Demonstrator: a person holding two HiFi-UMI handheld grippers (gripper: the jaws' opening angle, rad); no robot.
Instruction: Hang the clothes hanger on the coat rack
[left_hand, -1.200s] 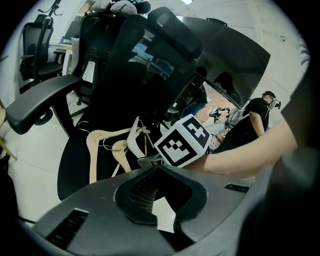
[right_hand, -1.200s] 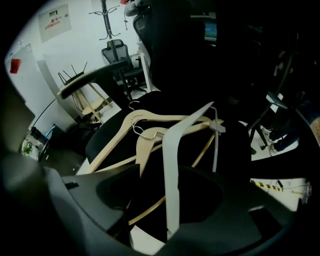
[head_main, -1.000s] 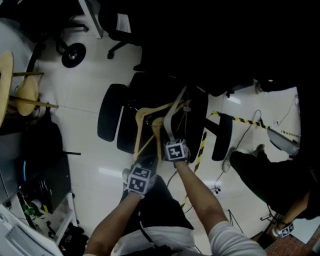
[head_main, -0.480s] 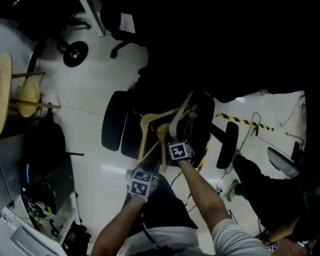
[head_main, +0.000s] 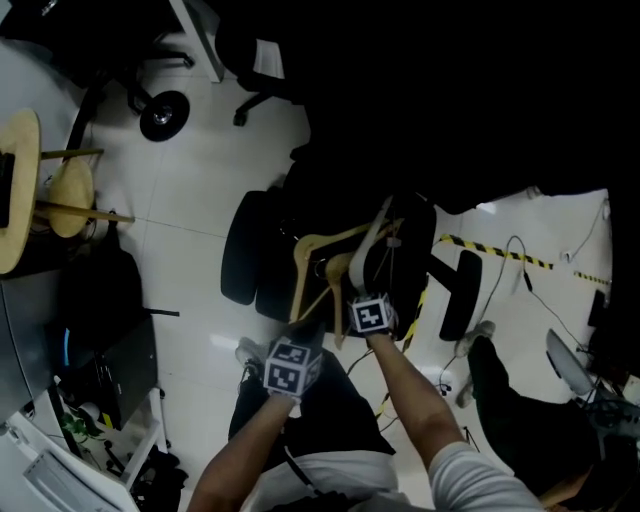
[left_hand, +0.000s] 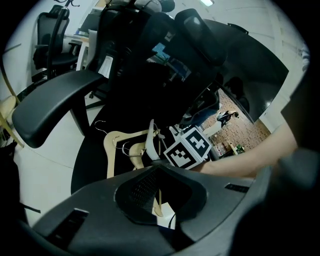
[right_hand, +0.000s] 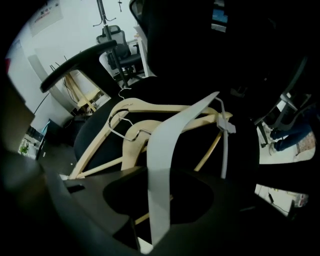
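Over the chair (head_main: 242, 245), in the head view, both grippers hang above the hangers piled on its seat. The right gripper (head_main: 363, 287) sits at the near end of the grey hanger (head_main: 372, 245), which tilts up off the seat towards it. The left gripper (head_main: 305, 328) is just beside it, at the near ends of the wood hangers (head_main: 305, 265). Against a second ago the chair has slid a little right and down in frame. That is my head camera drifting; neither gripper has left the pile.

From the left gripper view, its jaws stand apart. One thin wooden bar shows in the gap, clear of the pad as far as I can see, so I read this gripper as released.

From the right gripper view comes the real change. Its jaws have just been closing with the grey hanger's flat arm between them. The arm now fills the gap at the bottom, so I judge this gripper to be grasping it. The wood hangers lie behind it on the seat, wire hooks up. Far back, what I take for the rack (right_hand: 102, 12) stands well apart from the chair.

So the pick looks made and the carry has not begun. The lift needs care, since the grey hanger could snag those wire hooks.
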